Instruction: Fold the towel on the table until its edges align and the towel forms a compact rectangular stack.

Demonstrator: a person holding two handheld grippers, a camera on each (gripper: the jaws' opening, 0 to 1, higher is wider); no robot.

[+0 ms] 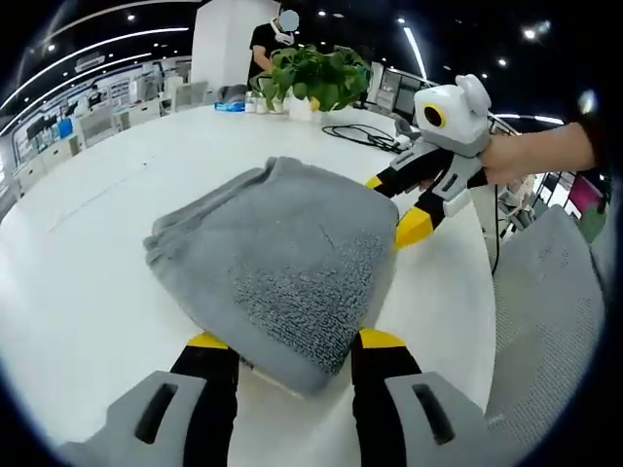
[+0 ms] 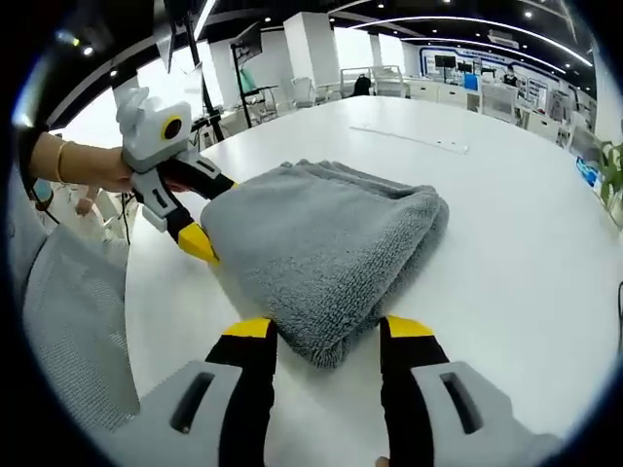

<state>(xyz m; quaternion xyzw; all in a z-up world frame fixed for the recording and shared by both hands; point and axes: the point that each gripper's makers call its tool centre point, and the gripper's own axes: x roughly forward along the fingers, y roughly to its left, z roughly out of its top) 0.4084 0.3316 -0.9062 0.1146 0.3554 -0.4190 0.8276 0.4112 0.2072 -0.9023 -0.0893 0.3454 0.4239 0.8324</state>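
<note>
Left gripper (image 1: 292,352): your jaws stand apart, straddling the near corner of the towel (image 1: 277,263) without clamping it, placed to pinch or square that corner. Right gripper (image 2: 326,339): jaws likewise spread astride the opposite corner of the towel (image 2: 326,248), so both tools bracket the bundle from its two ends. Towel position: on the white table (image 1: 88,282), already folded into a thick grey stack, with one end bulging and edges uneven. Judge the fold nearly complete; expect the corners to need aligning. A potted plant (image 1: 313,76) and a cable (image 1: 362,134) lie well beyond the towel.
</note>
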